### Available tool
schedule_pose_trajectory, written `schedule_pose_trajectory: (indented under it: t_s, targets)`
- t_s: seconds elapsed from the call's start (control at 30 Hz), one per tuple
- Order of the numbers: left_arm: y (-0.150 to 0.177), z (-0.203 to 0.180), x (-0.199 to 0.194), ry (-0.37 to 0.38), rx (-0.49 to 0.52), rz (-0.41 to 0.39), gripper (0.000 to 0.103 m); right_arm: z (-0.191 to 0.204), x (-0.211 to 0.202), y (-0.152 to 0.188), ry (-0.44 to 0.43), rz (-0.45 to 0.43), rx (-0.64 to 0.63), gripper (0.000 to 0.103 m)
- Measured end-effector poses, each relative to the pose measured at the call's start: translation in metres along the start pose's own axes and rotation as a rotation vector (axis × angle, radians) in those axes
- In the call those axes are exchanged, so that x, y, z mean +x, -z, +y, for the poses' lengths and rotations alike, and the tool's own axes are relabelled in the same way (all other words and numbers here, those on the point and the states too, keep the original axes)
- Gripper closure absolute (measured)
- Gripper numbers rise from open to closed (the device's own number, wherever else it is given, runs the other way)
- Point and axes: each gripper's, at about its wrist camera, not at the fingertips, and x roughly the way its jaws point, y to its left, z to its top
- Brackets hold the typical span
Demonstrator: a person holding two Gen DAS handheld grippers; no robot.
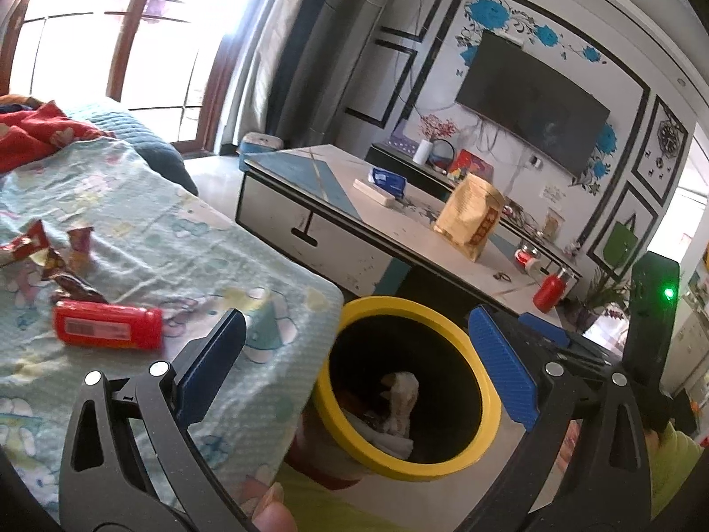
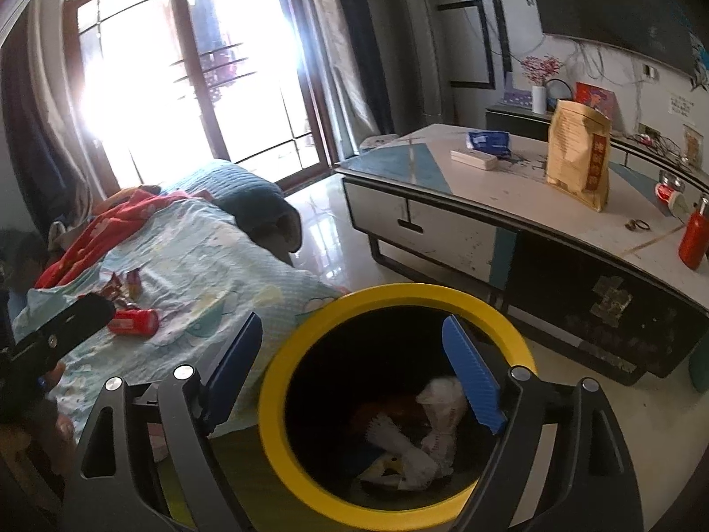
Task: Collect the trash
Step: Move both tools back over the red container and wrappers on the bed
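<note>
bin: yellow-rimmed trash bin (image 2: 283, 403) on the floor just beside the bed (image 1: 186, 239), crumpled paper (image 2: 438, 416) inside
red packet (image 1: 108, 326): on the bed, wrappers (image 1: 48, 261) beside it
left gripper (image 1: 354, 368): jaws spread, empty, above the bin
right gripper (image 2: 354, 372): jaws spread, empty, over the bin

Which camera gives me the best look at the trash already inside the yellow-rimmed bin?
The right wrist view: it looks nearly straight down into the bin, showing the crumpled white trash on the bottom. The left wrist view sees the bin obliquely, showing only part of it.
</note>
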Motion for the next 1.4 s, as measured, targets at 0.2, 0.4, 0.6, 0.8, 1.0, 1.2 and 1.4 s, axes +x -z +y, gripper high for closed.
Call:
schedule_pose_trajectory:
  t_s: [0.2, 0.4, 0.6, 0.8, 1.0, 1.2, 1.4]
  targets:
    - [-0.005, 0.012, -0.011, -0.038, -0.008, -0.024, 0.011, 0.022, -0.001, 0.0, -0.046, 0.001, -0.048, 0.021]
    - [-0.01, 0.031, -0.022, -0.074, -0.045, -0.046, 0.011, 0.045, -0.002, 0.003, -0.093, 0.007, -0.099, 0.021]
    - [-0.013, 0.049, -0.033, -0.105, -0.075, -0.071, 0.011, 0.065, -0.001, 0.005, -0.123, 0.02, -0.132, 0.021]
    - [-0.016, 0.064, -0.043, -0.144, -0.095, -0.095, 0.011, 0.086, 0.003, 0.006, -0.159, 0.032, -0.167, 0.021]
    - [-0.019, 0.08, -0.052, -0.181, -0.12, -0.115, 0.011, 0.107, 0.005, 0.005, -0.195, 0.032, -0.204, 0.021]
    - [-0.021, 0.099, -0.06, -0.223, -0.154, -0.129, 0.011, 0.126, 0.013, 0.004, -0.232, 0.047, -0.225, 0.019]
    - [-0.023, 0.122, -0.069, -0.268, -0.189, -0.146, 0.011, 0.15, 0.024, 0.004, -0.275, 0.062, -0.255, 0.019]
